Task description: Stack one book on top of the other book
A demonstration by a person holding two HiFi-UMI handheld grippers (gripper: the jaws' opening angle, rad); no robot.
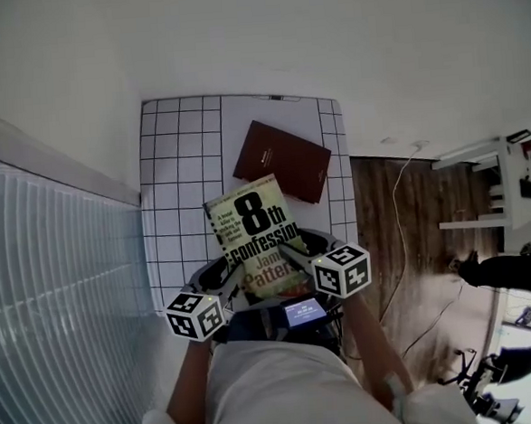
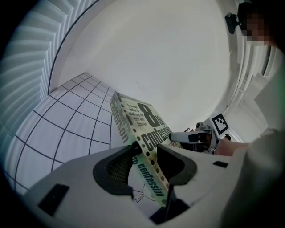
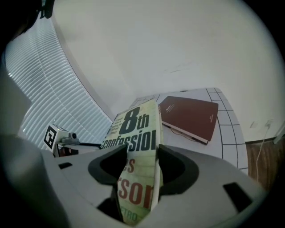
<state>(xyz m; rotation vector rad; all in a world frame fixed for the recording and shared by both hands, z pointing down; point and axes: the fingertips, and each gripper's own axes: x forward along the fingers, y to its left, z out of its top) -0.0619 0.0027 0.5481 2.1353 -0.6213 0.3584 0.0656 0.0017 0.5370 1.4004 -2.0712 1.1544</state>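
A pale green paperback (image 1: 254,236) with big black title print is held up off the white gridded table (image 1: 177,176), tilted. My left gripper (image 1: 232,274) is shut on its near left corner (image 2: 143,153). My right gripper (image 1: 293,250) is shut on its near right edge (image 3: 149,164). Both pairs of jaws press on the cover. A dark red hardback (image 1: 283,160) lies flat on the table beyond the paperback, also seen in the right gripper view (image 3: 190,116). The paperback's far edge overlaps the near corner of the red book in the head view.
A ribbed white panel (image 1: 52,267) runs along the table's left side. To the right are a wooden floor (image 1: 413,242) with a white cable and some shelving (image 1: 504,185). A white wall stands behind the table.
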